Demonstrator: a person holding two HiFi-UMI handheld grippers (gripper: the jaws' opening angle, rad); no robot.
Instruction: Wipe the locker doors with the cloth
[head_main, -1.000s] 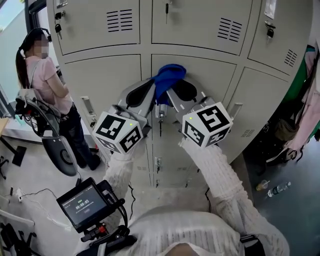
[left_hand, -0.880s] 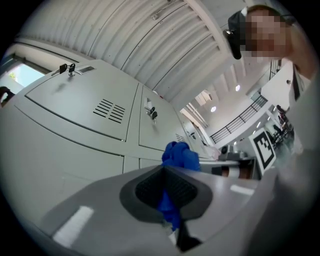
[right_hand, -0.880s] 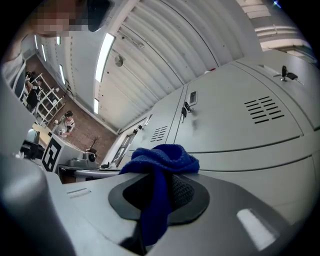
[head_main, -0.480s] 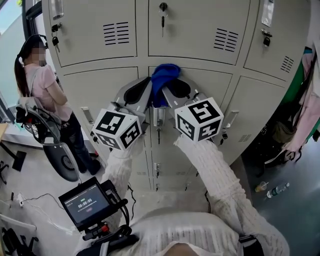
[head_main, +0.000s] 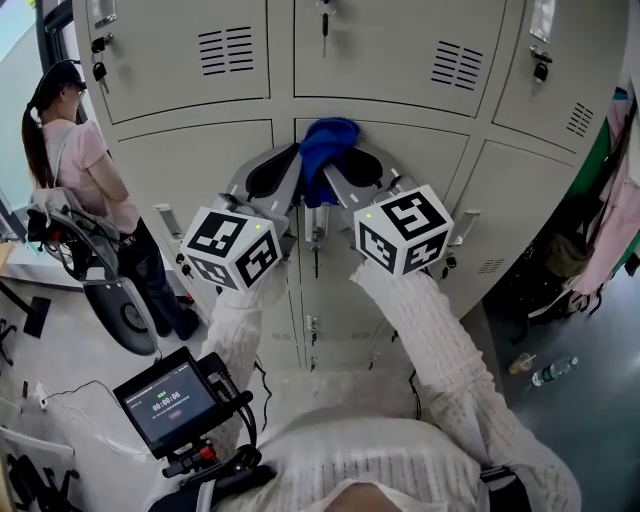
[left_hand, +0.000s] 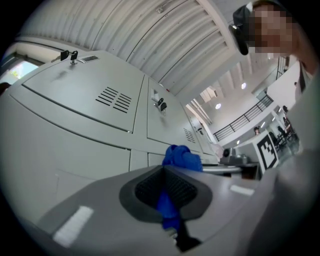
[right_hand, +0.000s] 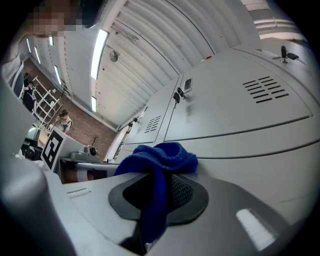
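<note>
Nearest us, left gripper (head_main: 297, 166) and right gripper (head_main: 341, 172) side by side, fingers of both clenched on the blue cloth (head_main: 322, 146), bunched at the top left corner of the middle locker door (head_main: 425, 165), vented upper doors (head_main: 400, 50) beyond.

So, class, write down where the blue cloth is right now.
In the head view the blue cloth sits centre, gripped by both the left tongs and right tongs, against the top of a middle-row locker door.

Lower folds of the blue cloth (head_main: 328, 145) out of sight between the jaws; screen (head_main: 165, 402) digits too small.
</note>
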